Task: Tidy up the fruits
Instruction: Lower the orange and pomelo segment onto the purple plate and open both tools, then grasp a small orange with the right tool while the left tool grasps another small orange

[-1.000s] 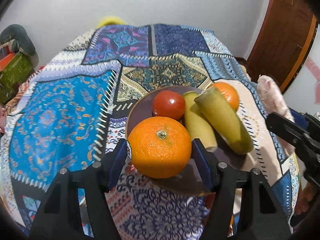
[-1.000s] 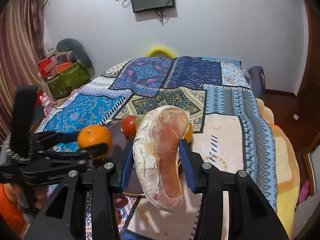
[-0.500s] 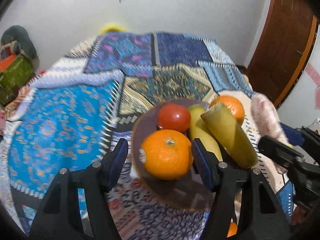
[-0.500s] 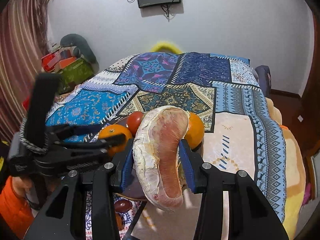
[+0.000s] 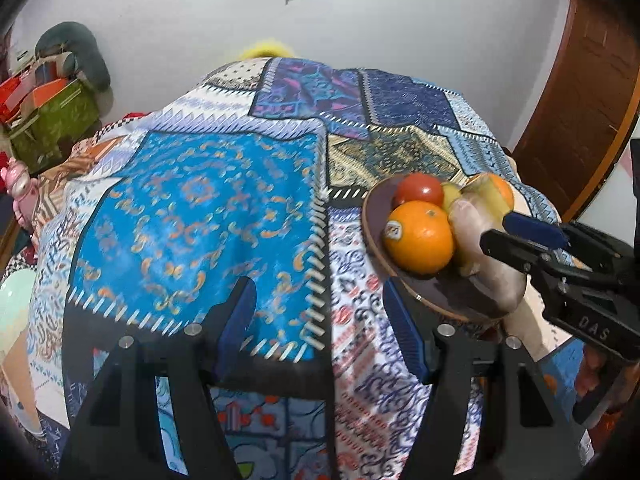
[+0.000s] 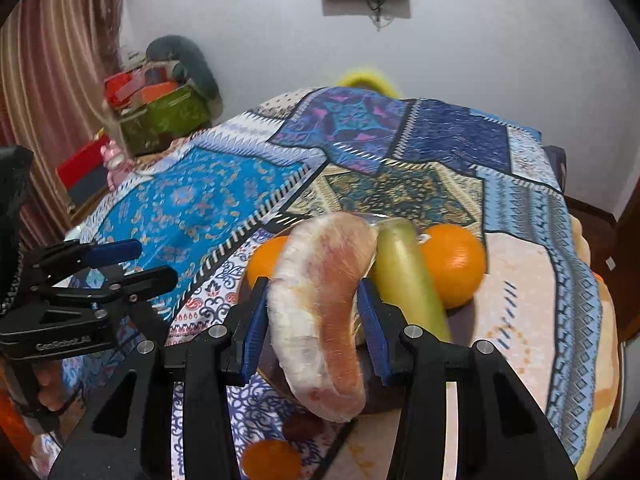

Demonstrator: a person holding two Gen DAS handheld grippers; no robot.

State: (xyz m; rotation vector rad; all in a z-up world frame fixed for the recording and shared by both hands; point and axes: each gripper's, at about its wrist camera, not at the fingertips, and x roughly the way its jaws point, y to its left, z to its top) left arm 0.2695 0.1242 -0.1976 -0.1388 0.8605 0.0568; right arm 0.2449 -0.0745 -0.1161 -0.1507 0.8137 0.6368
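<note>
A brown plate (image 5: 374, 236) on the patterned bedspread holds an orange with a sticker (image 5: 420, 236), a tomato (image 5: 418, 189), green bananas (image 6: 408, 272) and a second orange (image 6: 456, 264). My left gripper (image 5: 320, 320) is open and empty, left of the plate over the blue patch; it also shows in the right wrist view (image 6: 132, 260). My right gripper (image 6: 314, 320) is shut on a plastic-wrapped pomelo wedge (image 6: 320, 304) and holds it over the plate's near side; the wedge also shows in the left wrist view (image 5: 480, 256).
Another orange (image 6: 272, 460) lies on the bedspread below the right gripper. A green box (image 5: 52, 120) with clutter stands at the far left beside the bed. A wooden door (image 5: 580, 100) is at the right.
My left gripper let go of the stickered orange on the plate, opened and swung left. My right gripper brought the pomelo wedge forward and down over the plate.
</note>
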